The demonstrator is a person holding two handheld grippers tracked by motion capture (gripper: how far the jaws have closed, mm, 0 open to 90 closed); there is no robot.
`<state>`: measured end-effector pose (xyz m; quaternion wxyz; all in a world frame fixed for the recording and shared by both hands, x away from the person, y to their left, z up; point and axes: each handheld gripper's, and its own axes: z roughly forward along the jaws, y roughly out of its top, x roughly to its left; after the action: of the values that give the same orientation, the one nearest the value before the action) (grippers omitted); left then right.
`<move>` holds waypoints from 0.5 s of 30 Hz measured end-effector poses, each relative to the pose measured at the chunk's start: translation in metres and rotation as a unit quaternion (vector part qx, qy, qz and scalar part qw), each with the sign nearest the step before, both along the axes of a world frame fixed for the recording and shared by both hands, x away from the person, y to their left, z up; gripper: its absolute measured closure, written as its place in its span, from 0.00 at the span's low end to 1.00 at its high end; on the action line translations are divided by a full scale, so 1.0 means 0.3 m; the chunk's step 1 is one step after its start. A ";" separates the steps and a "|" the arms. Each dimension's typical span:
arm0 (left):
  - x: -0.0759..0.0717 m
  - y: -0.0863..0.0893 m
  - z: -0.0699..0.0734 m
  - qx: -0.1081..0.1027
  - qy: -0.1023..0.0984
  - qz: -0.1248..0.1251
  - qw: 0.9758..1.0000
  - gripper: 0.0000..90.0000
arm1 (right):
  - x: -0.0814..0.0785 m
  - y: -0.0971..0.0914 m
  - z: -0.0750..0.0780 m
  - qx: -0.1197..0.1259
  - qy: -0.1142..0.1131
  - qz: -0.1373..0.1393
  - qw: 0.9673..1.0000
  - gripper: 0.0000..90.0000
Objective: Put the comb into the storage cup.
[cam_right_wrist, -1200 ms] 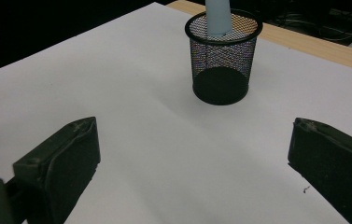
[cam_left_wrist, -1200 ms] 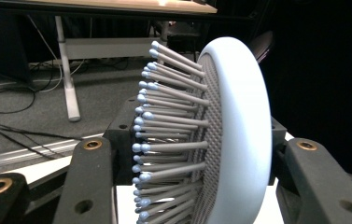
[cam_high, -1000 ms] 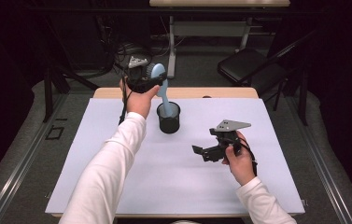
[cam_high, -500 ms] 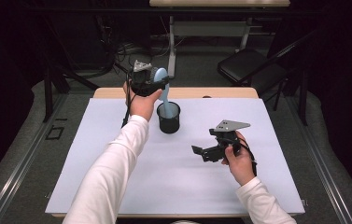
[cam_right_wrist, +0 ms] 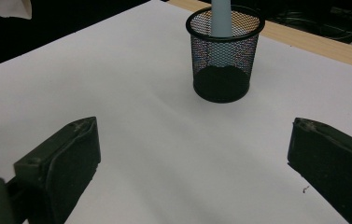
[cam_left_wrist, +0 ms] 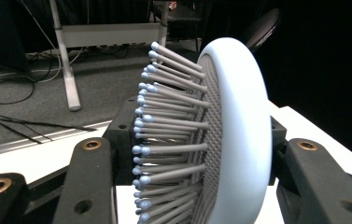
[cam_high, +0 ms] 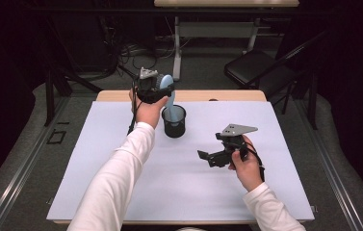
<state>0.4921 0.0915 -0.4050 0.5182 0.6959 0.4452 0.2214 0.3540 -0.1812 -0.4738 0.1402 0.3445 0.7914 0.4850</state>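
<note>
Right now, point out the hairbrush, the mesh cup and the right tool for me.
hairbrush (cam_left_wrist: 239, 140), left gripper view, on the pale rim of its head.
mesh cup (cam_right_wrist: 222, 60), right gripper view, on its black mesh wall.
right tool (cam_high: 207, 158), high view, midway between its open jaw tips.

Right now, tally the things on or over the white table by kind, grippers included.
Hairbrush, light blue, handle down in the cup: 1
Black mesh cup: 1
Grippers: 2, the left gripper shut on the hairbrush head, the right gripper open over the white table
Total: 4
</note>
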 end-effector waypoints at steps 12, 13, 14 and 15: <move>-0.004 -0.012 -0.039 0.003 0.003 -0.002 1.000 0.54 | 0.001 0.001 -0.002 0.000 0.000 0.000 1.000 0.03; -0.004 -0.012 -0.042 0.005 0.004 -0.004 1.000 0.54 | 0.001 0.001 -0.002 0.000 0.000 0.001 1.000 0.03; -0.003 -0.014 -0.046 0.006 0.004 -0.004 1.000 0.54 | 0.001 0.001 -0.002 0.000 0.001 0.001 1.000 0.03; -0.004 -0.014 -0.048 0.006 0.005 -0.004 1.000 0.54 | 0.001 0.001 -0.002 0.000 0.001 0.001 1.000 0.03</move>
<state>0.4910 0.0872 -0.4193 0.5128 0.7020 0.4432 0.2188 0.3542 -0.1809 -0.4745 0.1387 0.3439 0.7922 0.4847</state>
